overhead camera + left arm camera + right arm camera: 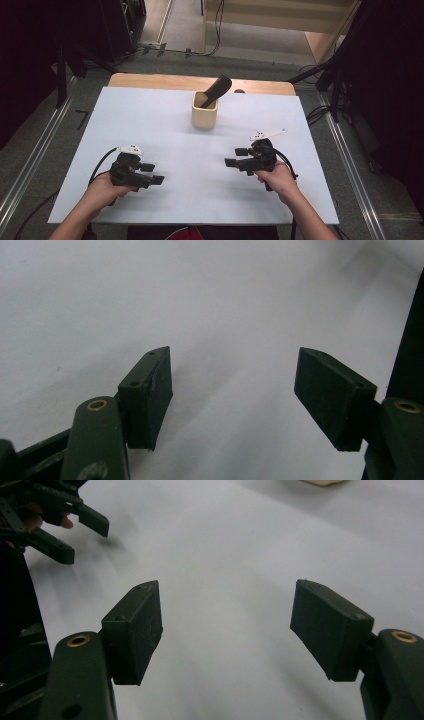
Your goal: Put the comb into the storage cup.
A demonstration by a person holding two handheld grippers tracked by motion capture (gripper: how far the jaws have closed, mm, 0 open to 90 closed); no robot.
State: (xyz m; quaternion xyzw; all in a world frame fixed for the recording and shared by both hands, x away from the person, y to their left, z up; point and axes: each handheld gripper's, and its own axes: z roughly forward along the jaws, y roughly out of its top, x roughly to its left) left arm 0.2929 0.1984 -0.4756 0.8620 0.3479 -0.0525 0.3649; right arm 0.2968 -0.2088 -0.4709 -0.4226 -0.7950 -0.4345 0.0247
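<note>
Item: black spatula [216, 91] standing in beige holder [204, 118] at twelve o'clock, seemingly already stowed; we rest left gripper [154, 173] and right gripper [234, 157] apart, jaws released, nothing grasped.

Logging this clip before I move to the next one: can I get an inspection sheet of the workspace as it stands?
Surface: white board on a wooden table, bare in front of both hands.
Job's things: beige cup at the far centre, upright, with a black utensil leaning out of it.
Clutter: a small dark spot on the wooden edge behind the cup, too small to identify.
Grippers: left gripper and right gripper both open, holding nothing, facing each other low over the board.
Cables: one cable trails from each gripper; more cables lie on the floor beyond the table.
Surroundings: grey floor, floor rails either side, dark stands.
</note>
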